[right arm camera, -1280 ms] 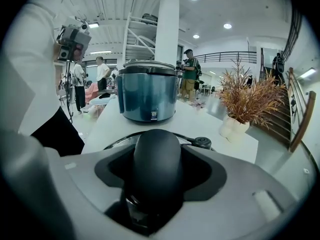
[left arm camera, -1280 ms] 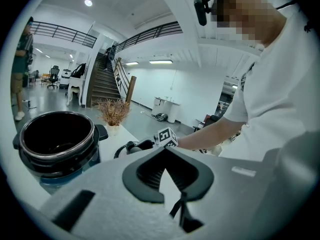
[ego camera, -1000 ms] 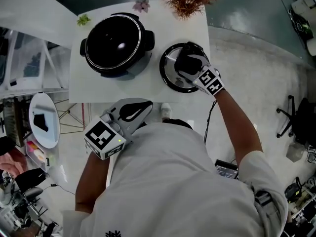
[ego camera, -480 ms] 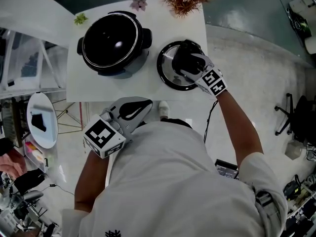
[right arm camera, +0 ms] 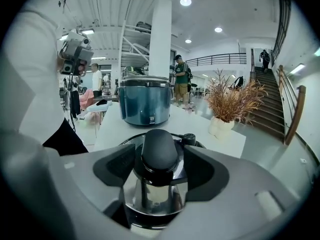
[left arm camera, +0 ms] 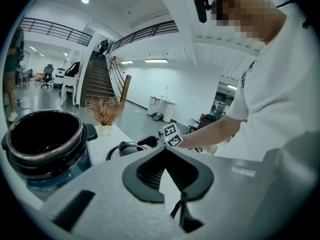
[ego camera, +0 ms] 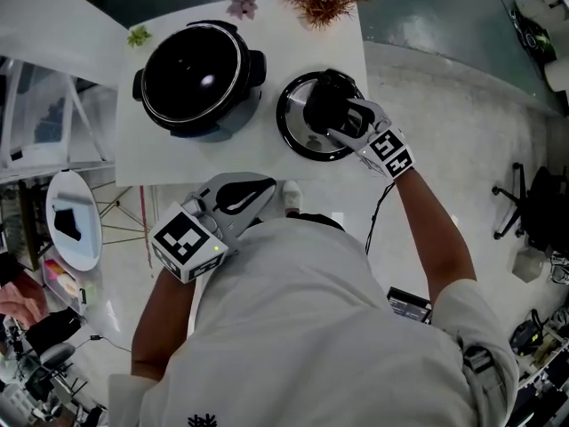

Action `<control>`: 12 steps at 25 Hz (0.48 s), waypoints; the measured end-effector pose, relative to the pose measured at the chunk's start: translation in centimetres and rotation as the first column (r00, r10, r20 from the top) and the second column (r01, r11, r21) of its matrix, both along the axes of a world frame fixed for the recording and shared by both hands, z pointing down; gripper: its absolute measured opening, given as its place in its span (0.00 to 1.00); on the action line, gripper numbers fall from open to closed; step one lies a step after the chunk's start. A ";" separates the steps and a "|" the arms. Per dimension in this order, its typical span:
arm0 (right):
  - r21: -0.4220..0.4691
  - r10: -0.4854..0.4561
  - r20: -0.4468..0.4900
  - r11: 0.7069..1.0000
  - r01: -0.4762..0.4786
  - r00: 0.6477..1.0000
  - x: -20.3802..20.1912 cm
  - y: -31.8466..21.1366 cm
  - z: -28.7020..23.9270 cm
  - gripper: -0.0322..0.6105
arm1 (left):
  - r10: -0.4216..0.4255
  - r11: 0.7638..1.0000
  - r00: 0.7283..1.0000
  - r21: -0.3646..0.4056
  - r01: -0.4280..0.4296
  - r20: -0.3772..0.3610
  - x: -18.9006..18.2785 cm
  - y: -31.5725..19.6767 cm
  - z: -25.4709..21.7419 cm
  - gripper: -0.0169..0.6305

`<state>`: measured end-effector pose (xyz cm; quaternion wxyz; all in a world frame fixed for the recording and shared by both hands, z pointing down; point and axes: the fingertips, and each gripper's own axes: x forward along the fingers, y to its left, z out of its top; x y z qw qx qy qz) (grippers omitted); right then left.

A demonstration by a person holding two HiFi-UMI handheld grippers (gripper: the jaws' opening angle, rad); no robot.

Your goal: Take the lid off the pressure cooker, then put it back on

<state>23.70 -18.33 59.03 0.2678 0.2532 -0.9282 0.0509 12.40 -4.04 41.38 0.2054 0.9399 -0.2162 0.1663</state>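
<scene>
Black pot uncovered, empty. Lid knob between spread right gripper fingers, eased back since earlier; left gripper fingers pressed together.

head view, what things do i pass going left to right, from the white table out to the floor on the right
open cooker → lid → black office chair

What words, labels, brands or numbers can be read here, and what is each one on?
No text can be read anywhere in these views.
Small label on the front of the pressure cooker: too small to read.
Marker cubes: black-and-white square patterns, no letters or numbers.
Dark emblem on the person's shirt: a symbol cut off by the frame edge, no words.
</scene>
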 end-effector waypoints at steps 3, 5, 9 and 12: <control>-0.004 0.007 -0.004 1.000 -0.007 1.000 0.6 0.4 0.0 0.55 | 0.005 1.000 1.000 0.001 -0.005 -0.001 0.2 0.0 0.0 0.04; -0.005 0.012 0.000 1.000 -0.012 1.000 0.9 0.6 0.0 0.55 | 0.009 1.000 1.000 0.001 -0.009 0.000 0.3 0.1 0.0 0.04; -0.008 0.012 0.000 1.000 -0.012 1.000 1.0 0.8 0.1 0.55 | 0.011 1.000 1.000 0.000 -0.011 -0.001 0.3 0.1 0.1 0.04; -0.009 0.004 0.004 1.000 -0.004 1.000 0.5 0.7 0.0 0.55 | 0.009 1.000 1.000 0.000 -0.009 0.000 0.3 0.2 0.1 0.04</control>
